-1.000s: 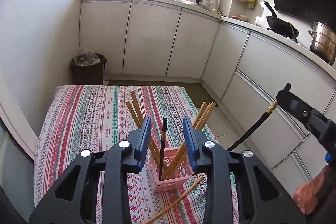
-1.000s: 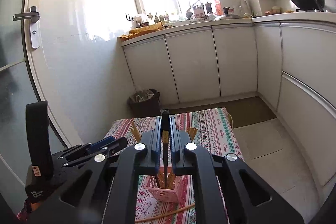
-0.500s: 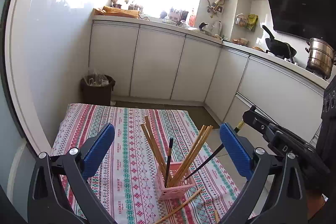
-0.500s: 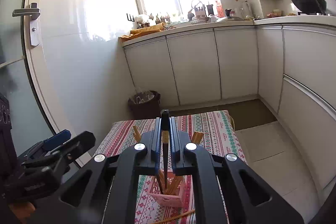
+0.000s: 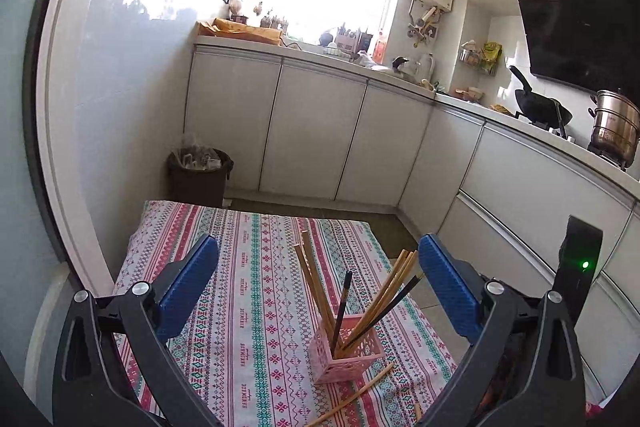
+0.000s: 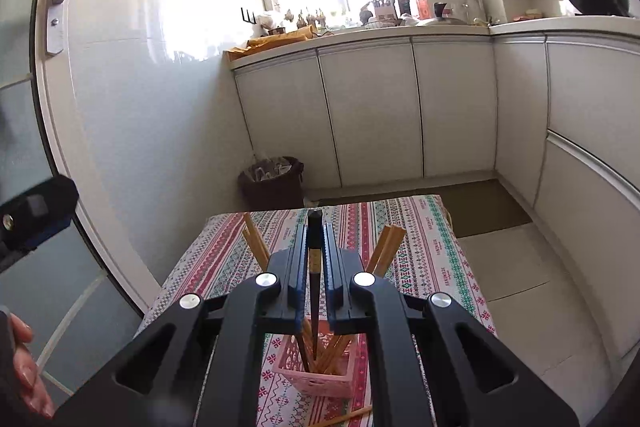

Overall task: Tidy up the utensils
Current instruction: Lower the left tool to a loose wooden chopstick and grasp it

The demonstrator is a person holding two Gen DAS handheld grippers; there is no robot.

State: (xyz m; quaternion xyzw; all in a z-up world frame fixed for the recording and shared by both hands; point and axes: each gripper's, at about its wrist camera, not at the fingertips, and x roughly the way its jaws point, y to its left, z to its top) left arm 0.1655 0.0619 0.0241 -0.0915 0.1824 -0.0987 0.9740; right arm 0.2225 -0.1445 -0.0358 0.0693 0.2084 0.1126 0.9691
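Note:
A pink slotted holder (image 5: 346, 355) stands on the striped tablecloth (image 5: 248, 307), with several wooden chopsticks (image 5: 314, 283) and one black chopstick (image 5: 344, 301) leaning in it. My left gripper (image 5: 320, 267) is open wide, set back from and above the holder, with nothing between its blue pads (image 5: 192, 271). My right gripper (image 6: 315, 227) is shut on a second black chopstick (image 6: 314, 291), whose lower tip reaches down into the holder (image 6: 316, 375). In the left wrist view that chopstick (image 5: 396, 303) slants up to the right out of the holder.
A loose wooden chopstick (image 5: 356, 393) lies on the cloth in front of the holder. A dark waste bin (image 5: 200, 171) stands beyond the table's far edge. White cabinets (image 5: 320, 139) run behind and to the right. A hand (image 6: 24, 367) shows at the left edge.
The left gripper opened wide off the standing black chopstick and drew back and up. The right gripper brought its black chopstick down, so its tip now sits inside the holder.

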